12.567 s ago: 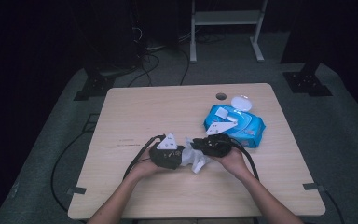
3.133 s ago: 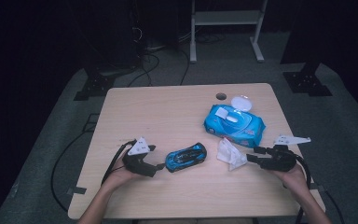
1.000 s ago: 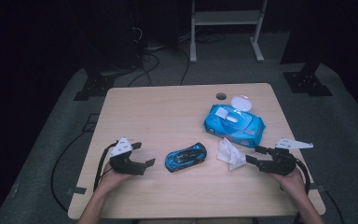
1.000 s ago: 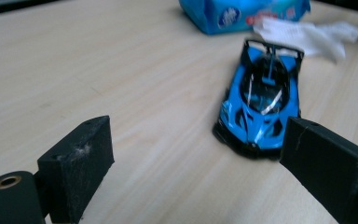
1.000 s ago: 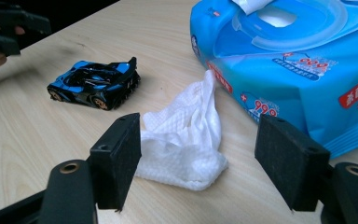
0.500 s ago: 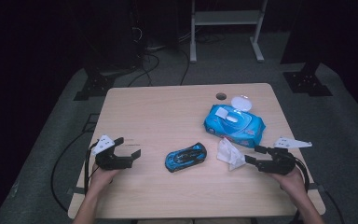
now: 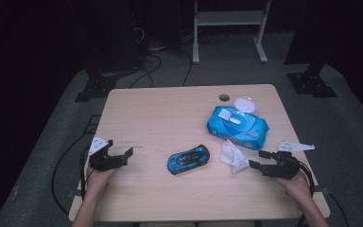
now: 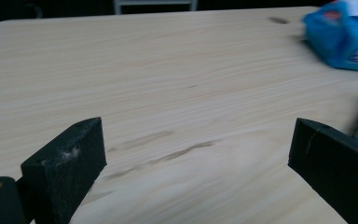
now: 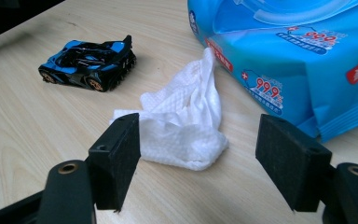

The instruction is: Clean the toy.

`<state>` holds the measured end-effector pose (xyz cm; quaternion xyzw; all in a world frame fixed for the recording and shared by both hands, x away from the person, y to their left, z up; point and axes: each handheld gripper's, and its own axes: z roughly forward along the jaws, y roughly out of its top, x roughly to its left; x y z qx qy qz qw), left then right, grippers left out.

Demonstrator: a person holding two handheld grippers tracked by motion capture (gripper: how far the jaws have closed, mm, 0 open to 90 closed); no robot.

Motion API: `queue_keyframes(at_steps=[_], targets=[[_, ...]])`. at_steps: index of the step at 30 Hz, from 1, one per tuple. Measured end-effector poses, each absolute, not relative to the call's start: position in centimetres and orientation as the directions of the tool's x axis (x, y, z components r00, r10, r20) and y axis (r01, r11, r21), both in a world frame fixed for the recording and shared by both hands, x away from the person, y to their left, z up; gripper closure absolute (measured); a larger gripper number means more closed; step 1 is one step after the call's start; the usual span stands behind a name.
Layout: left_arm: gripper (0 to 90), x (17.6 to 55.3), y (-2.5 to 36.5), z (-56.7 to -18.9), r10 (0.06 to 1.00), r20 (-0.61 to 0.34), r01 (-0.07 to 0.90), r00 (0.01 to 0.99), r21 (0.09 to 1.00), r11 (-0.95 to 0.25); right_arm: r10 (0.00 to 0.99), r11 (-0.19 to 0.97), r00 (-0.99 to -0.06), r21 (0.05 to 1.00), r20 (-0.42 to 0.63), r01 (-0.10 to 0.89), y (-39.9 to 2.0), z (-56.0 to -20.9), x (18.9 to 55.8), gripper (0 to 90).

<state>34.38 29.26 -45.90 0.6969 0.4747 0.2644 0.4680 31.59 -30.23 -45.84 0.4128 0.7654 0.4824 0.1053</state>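
Dark studio floor with cables and stand bases surrounds my pale wooden table [image 7: 170, 109].

Item: left gripper [image 7: 120, 156]. Against the frame a second back, I have drawn it outward to the table's left edge, well apart from the car. Its jaws have just been opening and now stand wide with bare wood between them, as the left gripper view [image 8: 196, 158] confirms.

Item: right gripper [image 7: 260, 160]. Unchanged in place near the right edge; jaws parted, nothing clamped. In the right gripper view [image 9: 198, 158] the wipe lies just ahead of the jaws, one corner beside the left-hand pad; contact I cannot tell.

Item: crumpled white wipe [image 7: 231, 156], [image 9: 186, 123]. Lies on the table between car and right gripper, touching the pack's near edge, where it lay before.

Item: blue toy car [image 7: 188, 159], [image 9: 87, 63]. Table centre, on its wheels. Long axis diagonal, from near-left to far-right in the high view; which end is the nose I cannot tell.

Item: blue wipes pack [image 7: 237, 126], lid flipped open, right rear of the table.
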Motion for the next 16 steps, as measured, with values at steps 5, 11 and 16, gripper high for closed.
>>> queue_keyframes(at_steps=[5, 11, 16], targets=[[3.2, 34.5, 30.4, -46.2, 0.926, -0.122, 0.422, 0.358, 0.906, -0.043, 0.725, 0.2, -0.646, 0.824, 0.239, 0.53, -30.2, -45.9, 31.6, 29.8], [3.2, 34.7, 29.7, -46.2, 0.921, -0.096, 0.406, 0.376, 0.911, -0.07, 0.71, 0.226, -0.666, 0.822, 0.229, 0.523, -29.7, -46.0, 31.5, 29.8], [3.2, 34.8, 29.6, -46.3, 0.919, -0.081, 0.401, 0.385, 0.912, -0.087, 0.689, 0.254, -0.693, 0.824, 0.212, 0.506, -29.3, -46.1, 31.6, 29.8]])
